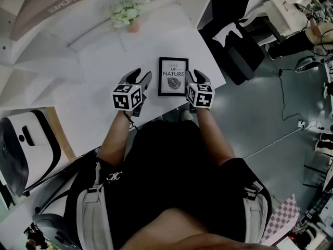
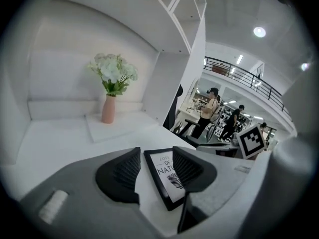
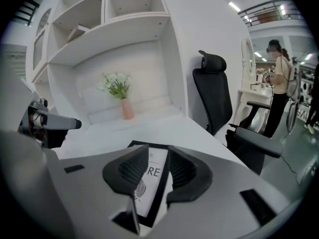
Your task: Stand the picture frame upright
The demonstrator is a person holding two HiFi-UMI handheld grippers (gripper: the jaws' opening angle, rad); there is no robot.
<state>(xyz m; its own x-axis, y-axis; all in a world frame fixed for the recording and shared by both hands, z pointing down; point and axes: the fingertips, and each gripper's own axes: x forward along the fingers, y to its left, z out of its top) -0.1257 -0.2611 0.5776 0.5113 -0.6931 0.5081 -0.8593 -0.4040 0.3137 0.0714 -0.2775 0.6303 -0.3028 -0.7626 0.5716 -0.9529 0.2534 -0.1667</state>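
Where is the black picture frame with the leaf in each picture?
Head view: black picture frame with a leaf print, lying flat just above centre.
Left gripper view: frame low centre, between the open jaws.
Right gripper view: frame low centre, between the open jaws.
Shared landmark: pink vase of white flowers, beyond the frame in every view.

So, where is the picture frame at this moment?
In the head view the frame lies flat on the white table, between the left gripper and the right gripper. The flowers stand farther back, to its left.
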